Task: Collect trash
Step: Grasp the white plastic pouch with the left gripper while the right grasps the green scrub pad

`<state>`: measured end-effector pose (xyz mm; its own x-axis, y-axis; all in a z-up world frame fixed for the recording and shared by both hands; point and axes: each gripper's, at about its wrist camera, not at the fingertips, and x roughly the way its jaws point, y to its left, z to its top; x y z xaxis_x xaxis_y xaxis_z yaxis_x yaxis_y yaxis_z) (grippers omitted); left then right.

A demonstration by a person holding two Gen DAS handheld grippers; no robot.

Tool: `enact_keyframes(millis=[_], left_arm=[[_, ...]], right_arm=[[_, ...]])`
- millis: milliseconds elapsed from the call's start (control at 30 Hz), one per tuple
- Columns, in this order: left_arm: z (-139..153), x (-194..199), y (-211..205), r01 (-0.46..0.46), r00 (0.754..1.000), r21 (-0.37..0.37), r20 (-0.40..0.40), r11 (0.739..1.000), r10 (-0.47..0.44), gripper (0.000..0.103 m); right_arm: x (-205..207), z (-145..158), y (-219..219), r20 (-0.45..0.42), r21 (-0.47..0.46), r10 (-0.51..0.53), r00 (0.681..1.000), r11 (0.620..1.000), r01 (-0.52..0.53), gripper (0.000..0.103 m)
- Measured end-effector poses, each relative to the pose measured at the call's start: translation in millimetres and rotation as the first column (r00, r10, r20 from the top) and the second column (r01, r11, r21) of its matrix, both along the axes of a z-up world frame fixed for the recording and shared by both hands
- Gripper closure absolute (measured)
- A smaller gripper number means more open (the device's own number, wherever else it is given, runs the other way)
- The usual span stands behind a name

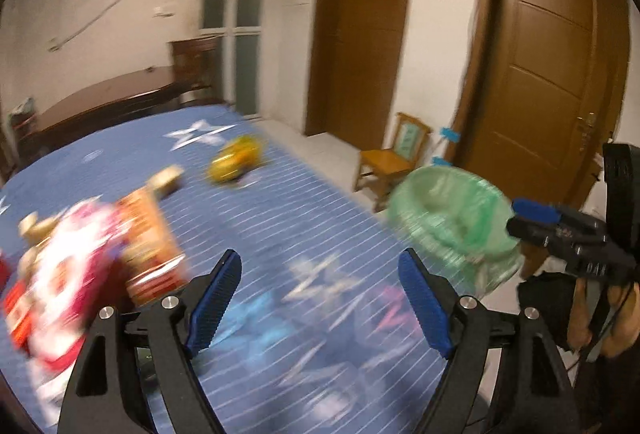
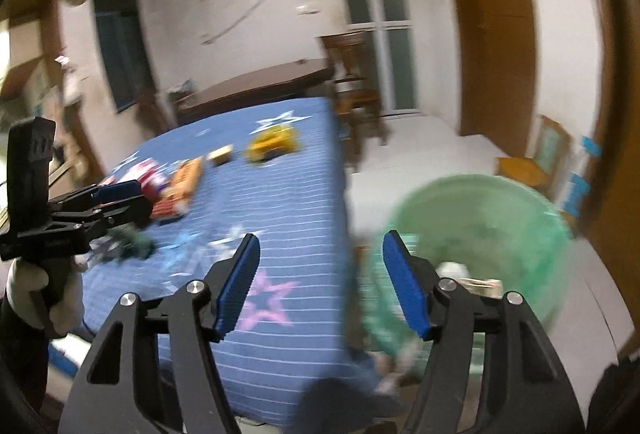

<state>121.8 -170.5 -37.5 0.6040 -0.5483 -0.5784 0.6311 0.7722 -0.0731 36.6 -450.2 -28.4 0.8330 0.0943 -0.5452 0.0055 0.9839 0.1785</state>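
Note:
Both views are motion-blurred. Snack wrappers lie on a blue starred cloth (image 1: 288,209): a red-pink packet (image 1: 68,274), an orange box (image 1: 154,242), a small beige packet (image 1: 166,179) and a yellow bag (image 1: 236,159). A bin lined with a green bag (image 1: 452,226) stands off the cloth's right edge. My left gripper (image 1: 320,298) is open and empty above the cloth. My right gripper (image 2: 320,282) is open and empty over the cloth's edge, beside the bin (image 2: 480,234). Some trash (image 2: 472,280) lies inside the bin. The wrappers (image 2: 180,185) and yellow bag (image 2: 272,145) also show there.
A small wooden chair (image 1: 392,157) stands behind the bin by two brown doors (image 1: 552,73). A dark wooden table (image 1: 112,101) and cabinet (image 1: 196,61) stand behind the cloth. Dark green scraps (image 2: 132,246) lie near the left gripper (image 2: 116,201).

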Motion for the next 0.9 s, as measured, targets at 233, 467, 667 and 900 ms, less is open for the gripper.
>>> enact_keyframes(millis=[233,467,667,900], left_arm=[[-9,0,140,-0.075,0.997,0.152,0.007,0.985,0.075,0.022],[-31,24,202,-0.009,0.996,0.184,-0.085,0.983,0.025,0.022],[-48,54,201,0.073,0.987,0.215,-0.153,0.974,-0.04,0.022],[-65,71,183,0.127,0.976,0.284,-0.208,0.951,-0.068,0.041]], right_arm=[[28,-7,79,-0.045,-0.016,0.205,0.978,0.978,-0.206,0.04],[48,-18,164,-0.097,-0.047,0.43,0.898,0.899,-0.436,0.04],[80,-30,210,-0.161,-0.065,0.542,0.825,0.828,-0.557,0.04],[119,-34,232,-0.213,-0.081,0.616,0.758,0.762,-0.642,0.04]])
